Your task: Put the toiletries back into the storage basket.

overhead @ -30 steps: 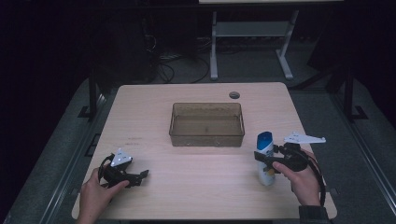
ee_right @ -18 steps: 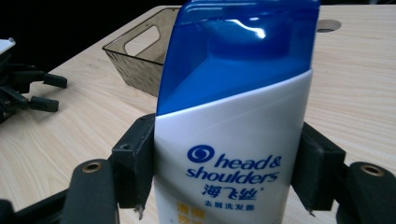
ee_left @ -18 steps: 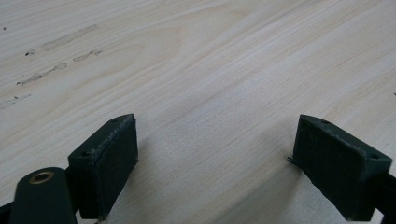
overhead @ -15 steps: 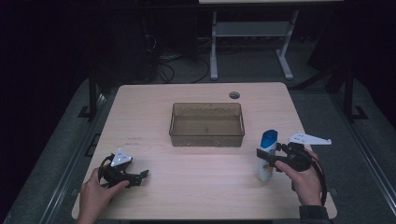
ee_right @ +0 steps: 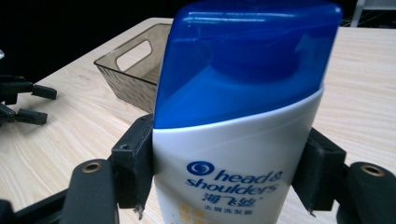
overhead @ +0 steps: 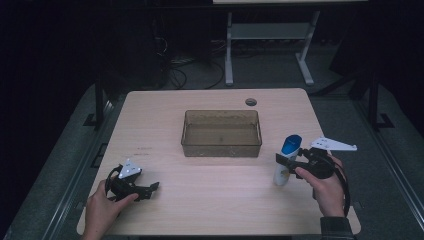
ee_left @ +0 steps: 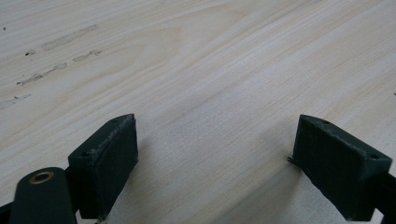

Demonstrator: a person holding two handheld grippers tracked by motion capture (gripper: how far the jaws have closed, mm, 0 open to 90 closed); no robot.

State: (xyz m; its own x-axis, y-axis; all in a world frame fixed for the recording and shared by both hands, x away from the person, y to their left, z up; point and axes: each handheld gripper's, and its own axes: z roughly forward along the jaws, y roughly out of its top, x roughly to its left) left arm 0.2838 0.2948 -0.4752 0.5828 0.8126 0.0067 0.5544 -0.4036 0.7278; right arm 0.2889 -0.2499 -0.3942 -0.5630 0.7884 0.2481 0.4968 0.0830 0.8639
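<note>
White shampoo bottle (ee_right: 243, 140) with a blue cap, labelled "head & shoulders", stands upright at the table's (overhead: 210, 210) four o'clock, clamped in the right gripper (overhead: 283, 166). Left gripper (ee_left: 215, 163) gapes empty at seven o'clock.

The table (overhead: 200, 210), pale wood, fills the middle of the frame. A clear brown bin (overhead: 221, 133) sits on it at centre. A dark round grommet (overhead: 251, 102) lies near its upper edge. The left gripper (overhead: 150, 190) rests at lower left.
</note>
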